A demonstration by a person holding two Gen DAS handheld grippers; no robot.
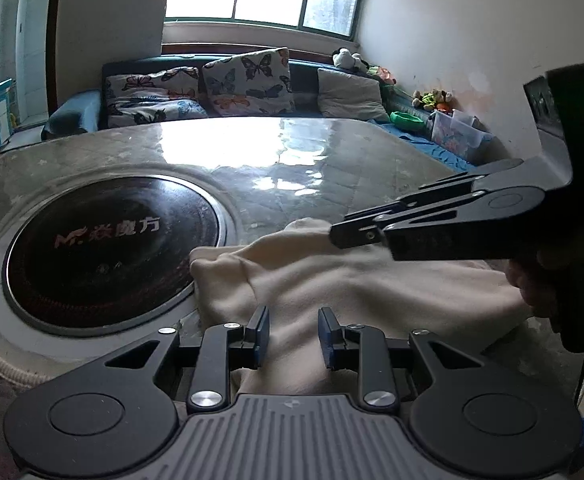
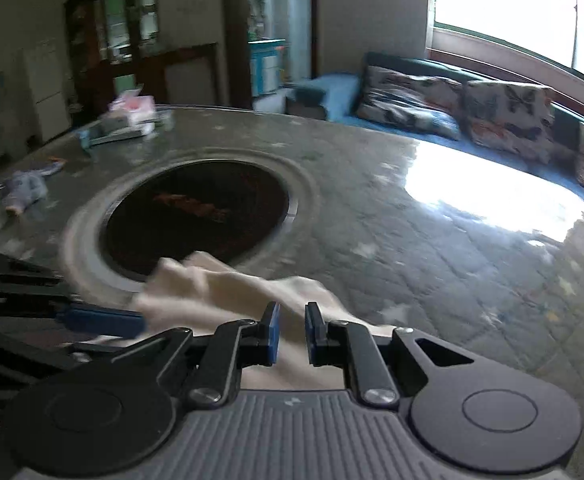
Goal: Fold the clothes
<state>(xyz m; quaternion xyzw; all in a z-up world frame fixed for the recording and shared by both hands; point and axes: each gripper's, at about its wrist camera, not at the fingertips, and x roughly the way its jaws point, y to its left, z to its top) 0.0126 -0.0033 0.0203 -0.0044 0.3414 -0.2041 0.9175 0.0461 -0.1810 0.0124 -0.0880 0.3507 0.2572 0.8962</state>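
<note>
A cream cloth lies bunched on the glass-topped table, its far corner reaching the rim of the round black cooktop. My left gripper hovers just over the near part of the cloth, jaws open with a gap between the blue pads, holding nothing. My right gripper is also open over the cloth. In the left wrist view the right gripper comes in from the right above the cloth. In the right wrist view the left gripper's fingers show at the left edge.
The cooktop is set in the table's middle. Tissue packs and boxes and a small grey-blue toy lie at the table's far left. A blue sofa with butterfly cushions stands behind the table under the window.
</note>
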